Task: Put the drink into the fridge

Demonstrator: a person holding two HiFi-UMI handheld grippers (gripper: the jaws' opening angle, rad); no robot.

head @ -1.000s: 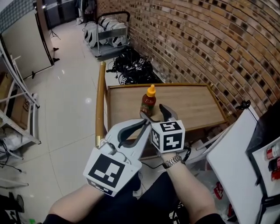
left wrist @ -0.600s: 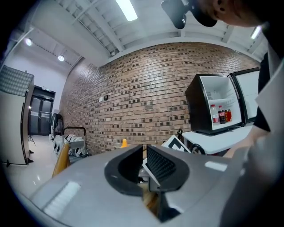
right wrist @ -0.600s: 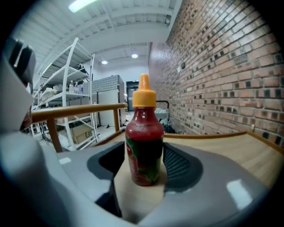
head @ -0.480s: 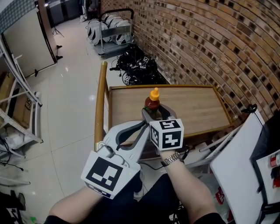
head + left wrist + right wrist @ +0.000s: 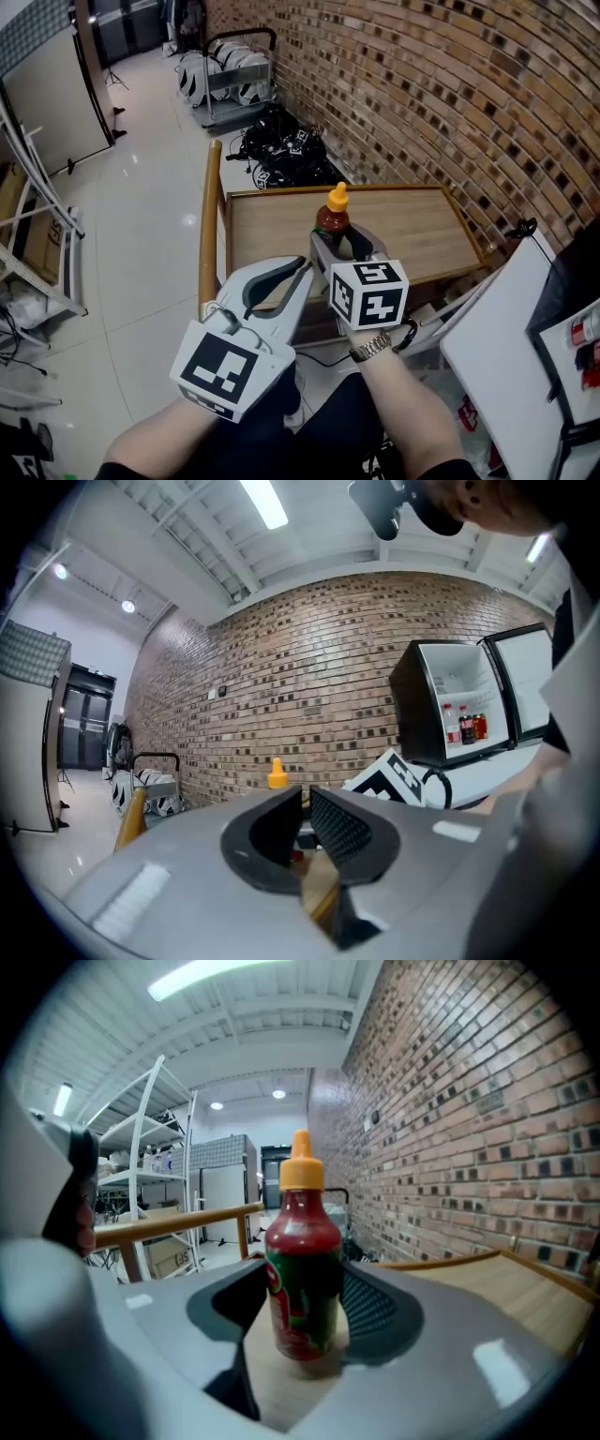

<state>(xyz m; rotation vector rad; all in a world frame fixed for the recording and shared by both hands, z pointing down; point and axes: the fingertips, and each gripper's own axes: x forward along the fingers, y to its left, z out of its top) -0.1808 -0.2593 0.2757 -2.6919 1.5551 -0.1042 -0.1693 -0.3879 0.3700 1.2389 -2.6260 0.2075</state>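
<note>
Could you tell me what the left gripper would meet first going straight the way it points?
Probably the red bottle with the orange cap, straight beyond its tips; the right gripper, whose jaws have just been closing, grips it. Depth is hard to judge.

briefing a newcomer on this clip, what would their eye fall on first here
Probably the red sauce bottle with its orange cap, near the wooden table's front edge, between the jaws of the right gripper, which have just been closing onto it. Next, the long brick wall behind the table and, in the left gripper view, the open fridge at right with drinks inside.
</note>
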